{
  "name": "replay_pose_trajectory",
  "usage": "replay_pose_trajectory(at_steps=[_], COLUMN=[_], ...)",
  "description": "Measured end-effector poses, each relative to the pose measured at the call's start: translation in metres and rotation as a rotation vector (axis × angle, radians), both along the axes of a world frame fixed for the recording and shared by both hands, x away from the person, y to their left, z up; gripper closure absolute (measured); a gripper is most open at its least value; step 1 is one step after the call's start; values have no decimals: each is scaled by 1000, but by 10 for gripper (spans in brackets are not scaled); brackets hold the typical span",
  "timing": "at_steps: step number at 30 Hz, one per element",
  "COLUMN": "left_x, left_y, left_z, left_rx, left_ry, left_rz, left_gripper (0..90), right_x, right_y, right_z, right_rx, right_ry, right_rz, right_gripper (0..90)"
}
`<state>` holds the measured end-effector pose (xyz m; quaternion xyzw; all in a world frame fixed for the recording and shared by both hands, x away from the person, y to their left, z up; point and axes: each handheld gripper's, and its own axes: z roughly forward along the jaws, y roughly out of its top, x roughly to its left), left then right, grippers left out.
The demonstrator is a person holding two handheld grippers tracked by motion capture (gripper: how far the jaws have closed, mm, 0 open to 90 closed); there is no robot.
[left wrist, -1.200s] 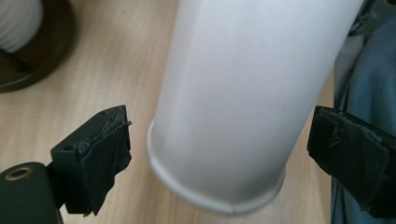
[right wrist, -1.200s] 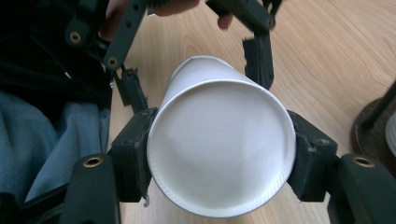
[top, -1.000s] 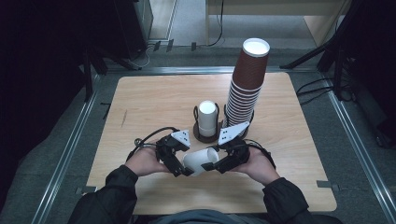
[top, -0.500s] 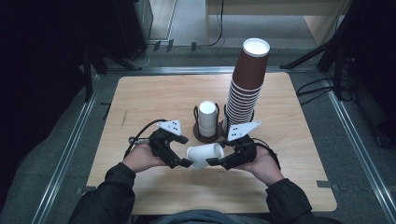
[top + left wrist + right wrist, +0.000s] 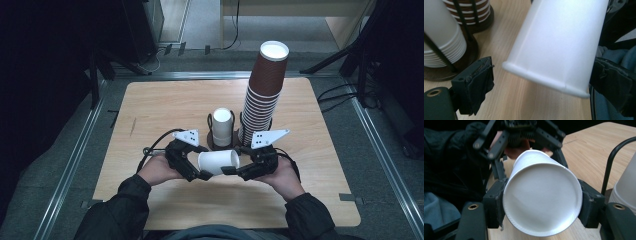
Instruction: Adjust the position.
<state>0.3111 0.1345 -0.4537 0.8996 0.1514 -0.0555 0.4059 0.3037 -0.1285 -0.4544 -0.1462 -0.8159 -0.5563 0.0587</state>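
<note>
Since a second ago, one white cup (image 5: 218,161) has turned sideways between two grippers above the table (image 5: 150,110). Right gripper (image 5: 543,202) pinches its base; left gripper (image 5: 541,85), seen along its jaws, stands spread around the rim. Two cup stacks stand behind.
</note>
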Motion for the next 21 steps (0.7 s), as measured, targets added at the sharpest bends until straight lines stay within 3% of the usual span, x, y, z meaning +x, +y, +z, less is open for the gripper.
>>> replay_pose_trajectory(at_steps=[10, 12, 16, 21], left_x=[-1, -1, -1, -2], left_y=[-6, -6, -5, -4], left_z=[-1, -2, 0, 0], left_rx=[-17, -1, -15, -6], left_ry=[16, 17, 19, 33], left_rz=[2, 12, -2, -11], left_gripper=[75, 122, 208, 250], right_x=[1, 1, 2, 3], right_y=[2, 3, 3, 3], right_z=[0, -1, -2, -2], right_rx=[61, 66, 70, 69], right_ry=[32, 36, 43, 53], right_rz=[10, 10, 6, 12], right_gripper=[350, 349, 353, 357])
